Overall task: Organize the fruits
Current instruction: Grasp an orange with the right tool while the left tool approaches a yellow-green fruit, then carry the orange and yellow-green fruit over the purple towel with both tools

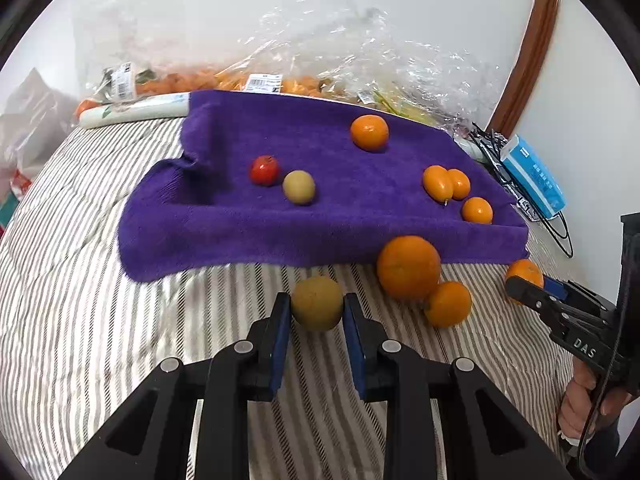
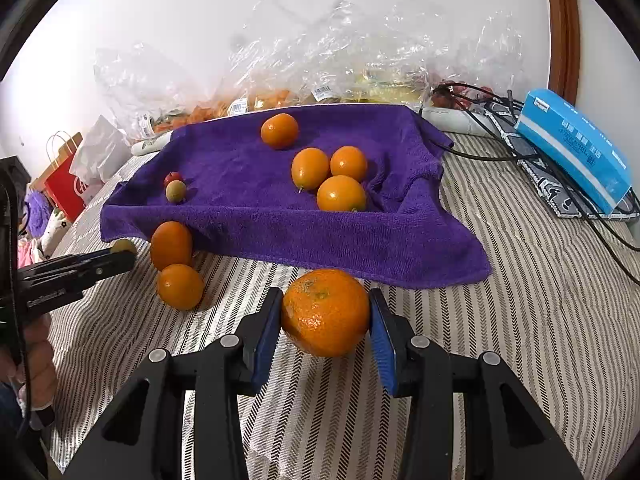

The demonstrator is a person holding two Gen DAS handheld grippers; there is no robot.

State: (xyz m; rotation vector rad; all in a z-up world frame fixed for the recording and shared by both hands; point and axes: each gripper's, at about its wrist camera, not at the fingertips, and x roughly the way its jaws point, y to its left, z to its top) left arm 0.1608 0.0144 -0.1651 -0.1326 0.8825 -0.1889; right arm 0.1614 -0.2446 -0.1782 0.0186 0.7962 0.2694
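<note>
— Striped bedding (image 1: 100, 280) carries a purple towel (image 1: 320, 216); what differs between views?

— Only the right view shows a red bag (image 2: 66, 192).

— And the grippers?

— Left gripper (image 1: 316, 312) is partly closed, pads touching a green fruit (image 1: 317, 303) just before the towel. Right gripper (image 2: 325, 320) is wider, clasping a tangerine (image 2: 325, 312). Plastic bags (image 2: 280, 80) behind hold orange produce.

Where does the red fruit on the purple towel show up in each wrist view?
Left wrist: red fruit at centre-left of the towel, just left of a green fruit.
Right wrist: red fruit at the towel's far left edge, just behind that green fruit.
Shared landmark: the purple towel.
</note>
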